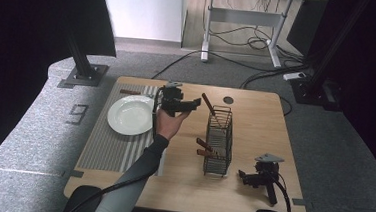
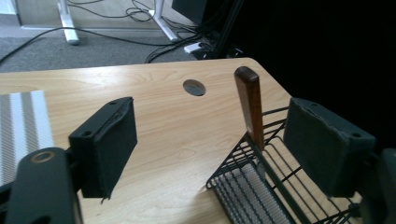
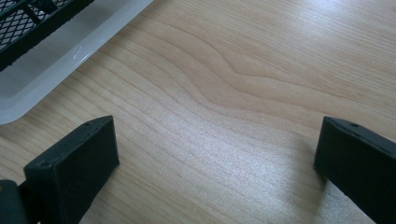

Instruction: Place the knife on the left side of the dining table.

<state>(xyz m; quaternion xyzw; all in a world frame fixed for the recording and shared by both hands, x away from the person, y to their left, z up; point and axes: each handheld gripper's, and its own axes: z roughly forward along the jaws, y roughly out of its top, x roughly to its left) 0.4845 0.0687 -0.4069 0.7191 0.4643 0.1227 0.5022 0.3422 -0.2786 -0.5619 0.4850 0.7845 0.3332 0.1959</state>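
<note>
A hand holds my left gripper [image 1: 195, 104] above the table, pointing right at a black wire basket [image 1: 219, 141]. Its jaws stand open with nothing pressed between them. In the left gripper view [image 2: 217, 140] a brown wooden handle [image 2: 249, 106] sticks up out of the basket's near corner [image 2: 243, 173], farther off than the pads. That same handle [image 1: 207, 103] leans out of the basket's far end, and two more brown handles [image 1: 203, 146] poke from its left side. My right gripper [image 1: 244, 176] lies on the table beside the basket's front right, jaws open [image 3: 215, 163] over bare wood.
A white plate [image 1: 130, 114] sits on a striped placemat [image 1: 108, 145] at the left, with a brown-handled utensil [image 1: 129, 92] behind it. A round cable hole [image 1: 228, 100] is in the table's back edge. A pale tray [image 3: 70, 51] lies under the basket.
</note>
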